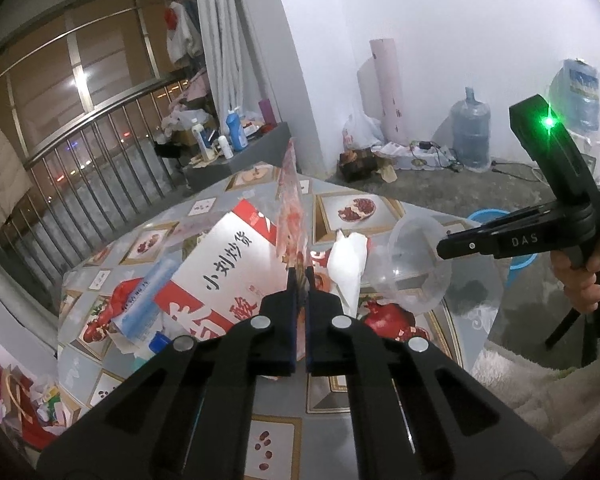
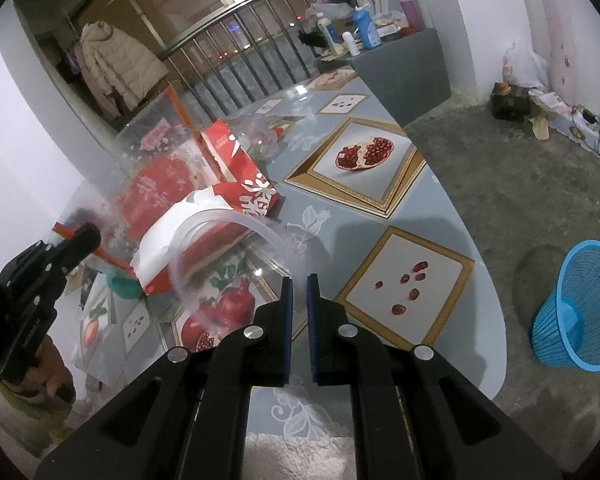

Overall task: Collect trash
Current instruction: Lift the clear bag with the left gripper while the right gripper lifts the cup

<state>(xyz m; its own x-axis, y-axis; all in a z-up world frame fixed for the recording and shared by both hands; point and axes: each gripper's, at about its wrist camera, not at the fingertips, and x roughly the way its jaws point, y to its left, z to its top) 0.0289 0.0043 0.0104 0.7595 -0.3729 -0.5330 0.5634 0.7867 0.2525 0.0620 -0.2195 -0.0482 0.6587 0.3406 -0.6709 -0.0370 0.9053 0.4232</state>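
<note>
My left gripper (image 1: pixel 299 276) is shut on a clear plastic bag with red print (image 1: pixel 290 208) and holds it upright over the table; the bag also shows in the right wrist view (image 2: pixel 156 160). Under it lies a red-and-white snack box (image 1: pixel 228 264) and crumpled white paper (image 1: pixel 348 268). A clear plastic cup (image 1: pixel 412 264) lies on its side on the table. My right gripper (image 2: pixel 297 284) is nearly shut on the cup's thin rim (image 2: pixel 236 224); it shows from the side in the left wrist view (image 1: pixel 444 246).
The table (image 2: pixel 380 240) has a grey cloth with pomegranate pictures. A blue mesh trash basket (image 2: pixel 576 312) stands on the concrete floor to the right. A blue wrapper (image 1: pixel 148 296) lies left of the box. A railing and a grey cabinet stand behind.
</note>
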